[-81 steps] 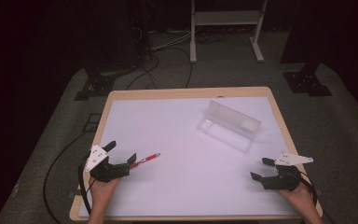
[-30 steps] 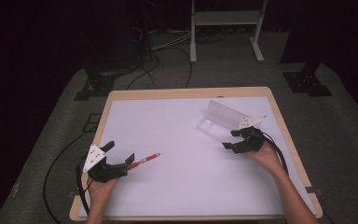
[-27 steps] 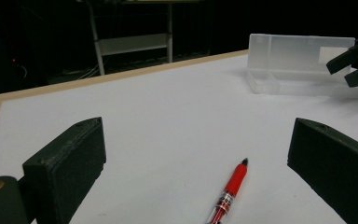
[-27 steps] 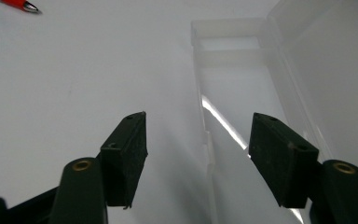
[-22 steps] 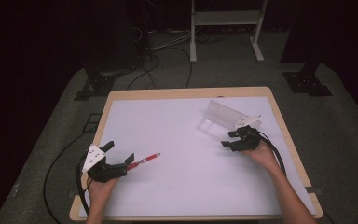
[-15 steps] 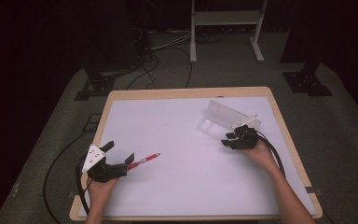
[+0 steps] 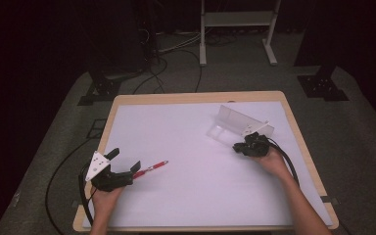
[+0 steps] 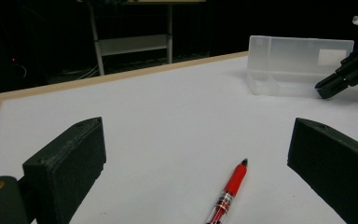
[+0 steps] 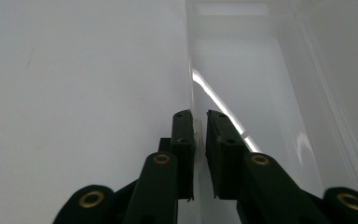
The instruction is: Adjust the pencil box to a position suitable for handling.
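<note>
Right gripper (image 7: 244,146) has just been closing and now pinches the near wall of the clear box (image 7: 239,124) at the table's far right; left gripper (image 7: 125,171) waits wide open, red pen (image 7: 149,169) lying just ahead, pointing toward the box

The white worktop (image 7: 196,161) is bright under light from above, and the room around is dark. A glare streak lies on the clear box (image 9: 242,93); near claw parts look soft.
</note>
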{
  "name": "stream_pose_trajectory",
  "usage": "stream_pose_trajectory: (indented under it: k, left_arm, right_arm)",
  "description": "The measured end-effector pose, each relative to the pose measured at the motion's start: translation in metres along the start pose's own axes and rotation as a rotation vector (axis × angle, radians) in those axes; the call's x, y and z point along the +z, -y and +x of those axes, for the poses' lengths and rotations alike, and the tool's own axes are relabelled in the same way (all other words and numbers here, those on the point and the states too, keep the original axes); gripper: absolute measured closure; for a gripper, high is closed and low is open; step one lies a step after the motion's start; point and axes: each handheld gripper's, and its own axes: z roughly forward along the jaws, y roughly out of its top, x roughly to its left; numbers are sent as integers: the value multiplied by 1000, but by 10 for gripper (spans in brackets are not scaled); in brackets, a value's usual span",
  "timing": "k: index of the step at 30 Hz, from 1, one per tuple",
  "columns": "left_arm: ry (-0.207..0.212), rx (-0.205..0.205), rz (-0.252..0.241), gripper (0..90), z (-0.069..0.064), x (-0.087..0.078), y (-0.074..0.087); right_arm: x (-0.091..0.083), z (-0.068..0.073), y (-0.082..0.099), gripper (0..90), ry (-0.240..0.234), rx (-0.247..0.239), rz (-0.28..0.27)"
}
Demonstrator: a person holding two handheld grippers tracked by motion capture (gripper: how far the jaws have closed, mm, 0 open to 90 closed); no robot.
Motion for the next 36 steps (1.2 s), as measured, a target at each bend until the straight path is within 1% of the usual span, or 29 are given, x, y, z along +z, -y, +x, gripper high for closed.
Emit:
stream_pose_trajectory:
  k: [1, 5, 10, 16, 17, 21, 23, 24, 26, 27, 29, 30, 31, 32, 34, 36]
  left_arm:
    - [0, -1, 0, 36, 0, 0, 0]
    - [0, 0, 1, 36, 0, 0, 0]
    - [0, -2, 1, 36, 0, 0, 0]
    - [1, -2, 2, 36, 0, 0, 0]
    - [1, 1, 2, 36, 0, 0, 0]
    - [1, -1, 3, 36, 0, 0, 0]
    - [1, -1, 2, 36, 0, 0, 0]
    - [1, -1, 1, 36, 0, 0, 0]
    - [1, 0, 2, 36, 0, 0, 0]
    - [1, -2, 2, 36, 1, 0, 0]
    - [1, -4, 0, 36, 0, 0, 0]
    - [1, -5, -1, 36, 0, 0, 0]
    - [1, -5, -1, 36, 0, 0, 0]
    - [1, -5, -1, 36, 0, 0, 0]
    - [2, -2, 0, 36, 0, 0, 0]
    - [2, 1, 2, 36, 0, 0, 0]
  right_arm:
    - [0, 0, 0, 842, -3, -12, -1]
    - [1, 1, 0, 849, -3, -30, -5]
    - [1, 1, 0, 853, -5, -36, -7]
    - [-1, 2, -1, 859, 6, -53, -8]
    - [-3, 1, -1, 860, 8, -67, -23]
    - [-5, 3, -3, 858, -1, -79, -33]
    - [-7, 6, -6, 858, -9, -99, -36]
    - [-9, 11, -8, 859, -20, -116, -50]
    - [-11, 12, -9, 859, -23, -120, -52]
    - [-15, 17, -12, 859, -38, -133, -66]
    - [-16, 19, -12, 859, -44, -134, -71]
    - [-18, 23, -13, 859, -62, -149, -76]
    - [-20, 25, -14, 859, -71, -153, -77]
    - [-22, 31, -15, 858, -84, -176, -76]
    - [-23, 33, -16, 858, -91, -185, -79]
    - [-25, 39, -18, 858, -115, -202, -84]
